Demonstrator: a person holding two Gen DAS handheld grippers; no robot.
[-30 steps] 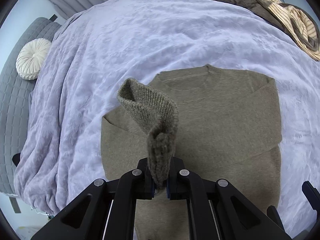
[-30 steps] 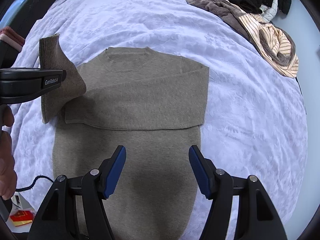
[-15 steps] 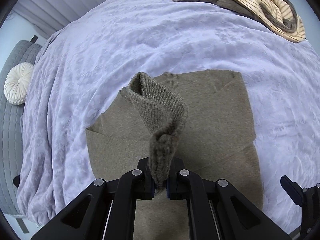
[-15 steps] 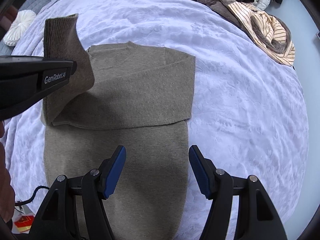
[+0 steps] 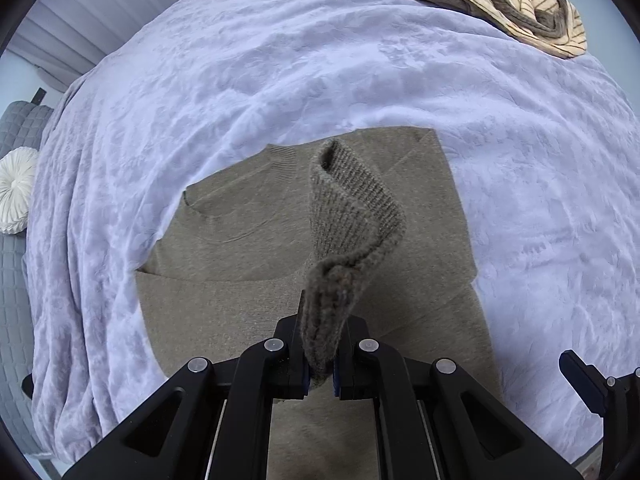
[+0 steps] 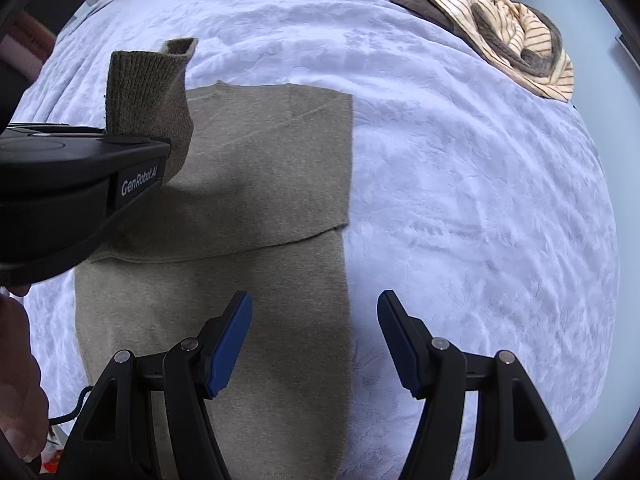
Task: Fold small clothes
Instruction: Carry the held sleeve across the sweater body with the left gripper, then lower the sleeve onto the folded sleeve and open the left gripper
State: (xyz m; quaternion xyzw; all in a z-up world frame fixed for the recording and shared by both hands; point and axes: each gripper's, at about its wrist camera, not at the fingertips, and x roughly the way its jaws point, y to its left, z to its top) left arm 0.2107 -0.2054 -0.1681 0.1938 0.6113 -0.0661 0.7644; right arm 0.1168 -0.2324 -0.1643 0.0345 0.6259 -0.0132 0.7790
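Note:
An olive-brown knit sweater [image 5: 248, 264] lies flat on the lilac bedspread, one sleeve folded across its chest; it also shows in the right wrist view [image 6: 280, 184]. My left gripper [image 5: 320, 364] is shut on the ribbed cuff of the other sleeve [image 5: 348, 220], held up above the sweater's body. In the right wrist view the raised cuff [image 6: 148, 92] sticks up from the left gripper's black body. My right gripper [image 6: 316, 340] is open and empty, hovering over the sweater's lower right edge.
The lilac bedspread [image 5: 280, 60] covers the whole bed. A pile of brown and striped clothes [image 6: 500, 28] lies at the far right corner. A round white cushion [image 5: 16, 192] sits on a grey sofa at the left, beyond the bed's edge.
My left gripper has carried the sleeve cuff to the right, over the sweater's body. The right gripper has shifted right toward the sweater's right edge, still open.

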